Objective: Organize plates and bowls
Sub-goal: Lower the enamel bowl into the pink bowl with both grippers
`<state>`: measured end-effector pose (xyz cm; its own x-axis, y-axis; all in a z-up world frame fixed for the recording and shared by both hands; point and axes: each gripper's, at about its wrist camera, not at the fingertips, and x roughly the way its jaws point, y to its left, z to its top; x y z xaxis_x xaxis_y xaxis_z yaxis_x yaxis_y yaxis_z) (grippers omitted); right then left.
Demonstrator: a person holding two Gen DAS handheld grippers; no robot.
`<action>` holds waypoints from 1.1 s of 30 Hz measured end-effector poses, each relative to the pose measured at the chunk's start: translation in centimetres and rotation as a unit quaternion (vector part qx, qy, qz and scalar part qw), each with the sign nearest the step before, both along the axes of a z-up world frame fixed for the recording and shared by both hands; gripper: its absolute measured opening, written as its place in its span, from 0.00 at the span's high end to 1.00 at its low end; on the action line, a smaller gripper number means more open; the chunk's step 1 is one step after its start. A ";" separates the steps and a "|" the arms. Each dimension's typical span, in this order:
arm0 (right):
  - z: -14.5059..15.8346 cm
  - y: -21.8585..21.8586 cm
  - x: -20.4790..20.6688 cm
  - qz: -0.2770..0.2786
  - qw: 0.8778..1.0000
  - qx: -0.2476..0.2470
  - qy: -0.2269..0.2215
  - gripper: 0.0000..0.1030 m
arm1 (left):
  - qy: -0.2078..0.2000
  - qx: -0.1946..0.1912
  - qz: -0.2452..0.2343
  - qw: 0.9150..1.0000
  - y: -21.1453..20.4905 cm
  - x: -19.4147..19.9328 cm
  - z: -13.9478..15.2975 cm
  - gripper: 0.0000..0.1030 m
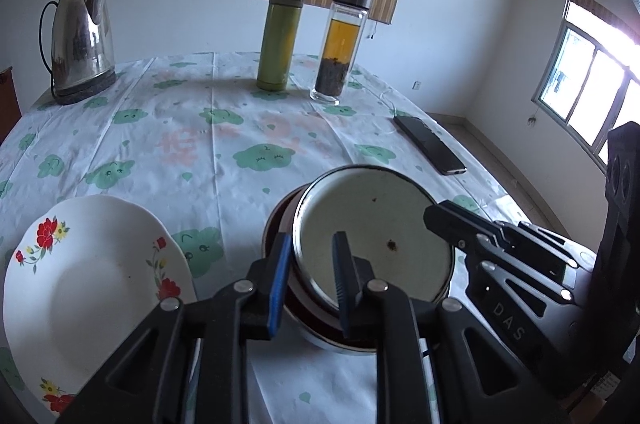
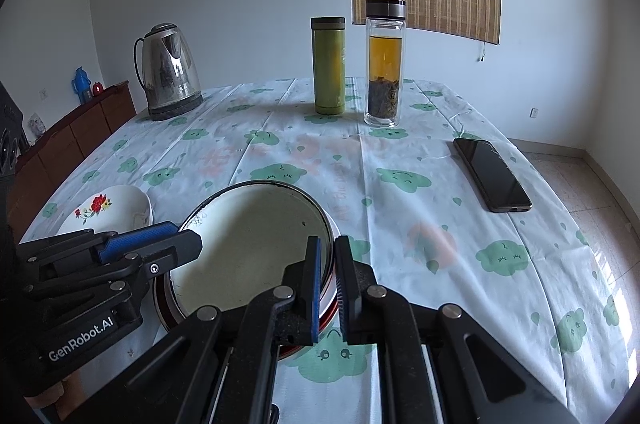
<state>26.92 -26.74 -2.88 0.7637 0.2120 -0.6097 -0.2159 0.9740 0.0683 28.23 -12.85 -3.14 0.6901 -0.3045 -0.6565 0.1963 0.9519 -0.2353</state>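
A white enamel bowl (image 1: 372,224) (image 2: 248,236) sits nested inside a red bowl (image 1: 280,220) (image 2: 326,320) on the clouded tablecloth. My left gripper (image 1: 313,237) (image 2: 188,236) straddles the stack's left rim, one blue pad outside and one inside, and a gap shows at the inner pad. My right gripper (image 2: 328,241) (image 1: 436,214) is shut on the right rim of both bowls, inner pad in the white bowl and outer pad against the red one. To the left of the bowls lies a white plate with red flowers (image 1: 92,276) (image 2: 120,208).
At the back of the table stand a steel kettle (image 1: 82,44) (image 2: 170,72), a green flask (image 1: 278,42) (image 2: 329,66) and a glass tea bottle (image 1: 340,44) (image 2: 384,64). A black phone (image 1: 430,144) (image 2: 492,174) lies near the right edge. A wooden cabinet (image 2: 68,140) stands beyond the left edge.
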 end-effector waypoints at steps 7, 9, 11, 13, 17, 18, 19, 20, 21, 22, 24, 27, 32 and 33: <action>-0.1 -0.4 0.2 0.000 1.000 0.010 0.001 0.91 | -0.006 -0.005 -0.003 1.000 0.1 -0.2 0.3 0.81; -0.2 -0.6 0.3 -0.002 1.000 0.013 0.002 0.91 | -0.008 -0.006 -0.005 1.000 0.2 -0.2 0.4 0.81; -0.2 -0.6 0.3 -0.002 1.000 0.011 0.002 0.91 | -0.010 -0.002 -0.005 1.000 0.1 -0.1 0.5 0.81; -0.3 -0.5 0.3 -0.001 1.000 0.007 0.000 0.91 | -0.008 -0.002 -0.004 1.000 0.1 0.0 0.4 0.81; -0.3 -0.4 0.2 0.004 1.000 0.012 0.003 0.91 | -0.009 -0.006 0.000 1.000 0.3 0.0 0.4 0.76; -0.4 -0.4 0.2 0.009 1.000 0.015 0.005 0.91 | -0.010 -0.008 -0.001 1.000 0.4 0.0 0.5 0.75; -0.5 -0.4 0.2 0.012 1.000 0.016 0.005 0.90 | -0.011 -0.008 -0.002 1.000 0.3 0.0 0.5 0.75; -0.6 -0.4 0.2 0.013 1.000 0.014 0.003 0.90 | -0.012 -0.008 -0.003 1.000 0.3 0.0 0.5 0.75; -0.6 -0.4 0.2 0.012 1.000 0.012 0.002 0.91 | -0.013 -0.007 -0.004 1.000 0.3 0.0 0.5 0.75; -0.6 -0.5 0.2 0.012 1.000 0.015 0.003 0.90 | -0.013 -0.005 -0.003 1.000 0.2 0.0 0.4 0.75; -0.6 -0.4 0.2 0.011 1.000 0.014 0.003 0.90 | -0.011 -0.009 -0.002 1.000 0.3 0.0 0.4 0.75; -0.6 -0.1 0.0 0.015 1.000 0.004 0.000 0.86 | -0.011 -0.007 -0.002 1.000 0.4 0.1 0.3 0.75; -0.6 0.0 -0.1 0.017 1.000 0.003 -0.002 0.84 | -0.011 -0.008 -0.002 1.000 0.4 0.2 0.3 0.74; -0.6 -0.1 -0.1 0.015 1.000 0.007 -0.002 0.84 | -0.012 -0.007 0.001 1.000 0.4 0.2 0.2 0.70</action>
